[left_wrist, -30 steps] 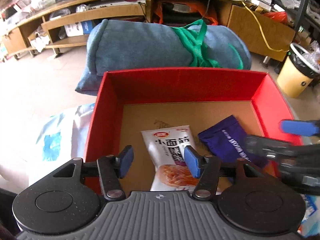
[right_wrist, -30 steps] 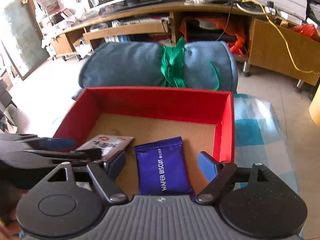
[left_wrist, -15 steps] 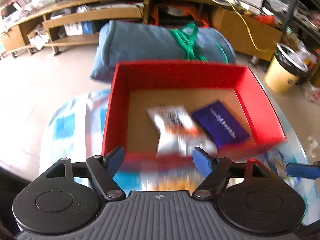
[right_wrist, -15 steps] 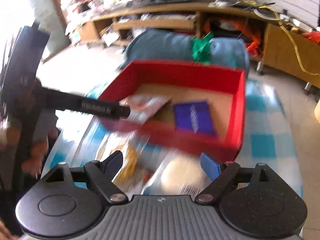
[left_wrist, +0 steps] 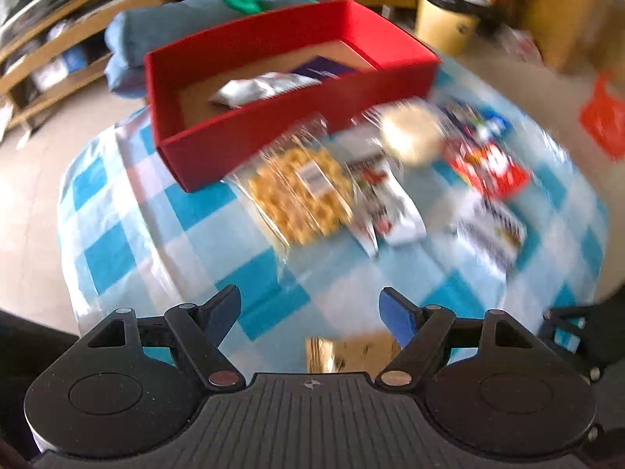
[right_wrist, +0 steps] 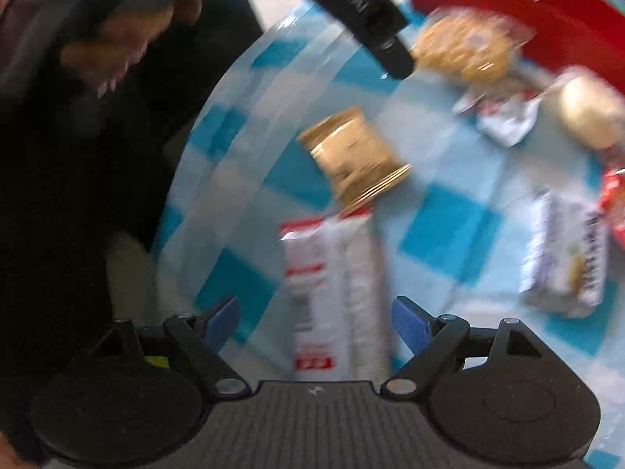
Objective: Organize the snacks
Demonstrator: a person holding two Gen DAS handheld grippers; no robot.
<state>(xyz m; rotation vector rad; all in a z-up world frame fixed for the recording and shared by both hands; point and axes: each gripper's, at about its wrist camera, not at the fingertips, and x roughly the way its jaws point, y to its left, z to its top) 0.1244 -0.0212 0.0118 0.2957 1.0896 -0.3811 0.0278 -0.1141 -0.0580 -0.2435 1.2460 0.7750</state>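
Both tools are empty and the work is between placements: two packets already lie in the red box (left_wrist: 273,125), a white one (left_wrist: 258,88) and a purple one (left_wrist: 320,70) behind it, and the rest of the snacks are spread on the checked worktop (left_wrist: 129,250) in front of the box.

The left tool (left_wrist: 308,305), at the bottom centre of the left wrist view, is released; its jaws have just been opening and nothing sits between them. A gold packet (left_wrist: 351,353) shows just below the gap, at the lower centre of the frame. Higher up, near the middle of that view, lie a clear bag of yellow crackers (left_wrist: 300,191), a round pale bun (left_wrist: 410,138) and a red packet (left_wrist: 488,172) to the right.

The right tool (right_wrist: 314,314) is also released, jaws spread wide, with a long white packet with red print (right_wrist: 328,293) lying on the worktop in the gap, not gripped. The gold packet (right_wrist: 355,154) sits above it at frame centre.

The next move, as I judge it, calls for each tool to settle over one packet, drop until the pads straddle it, and clench. The flat wrappers lie flush on the cloth, so a low, square approach looks needed. Both views are blurred, so exact alignment cannot be told.
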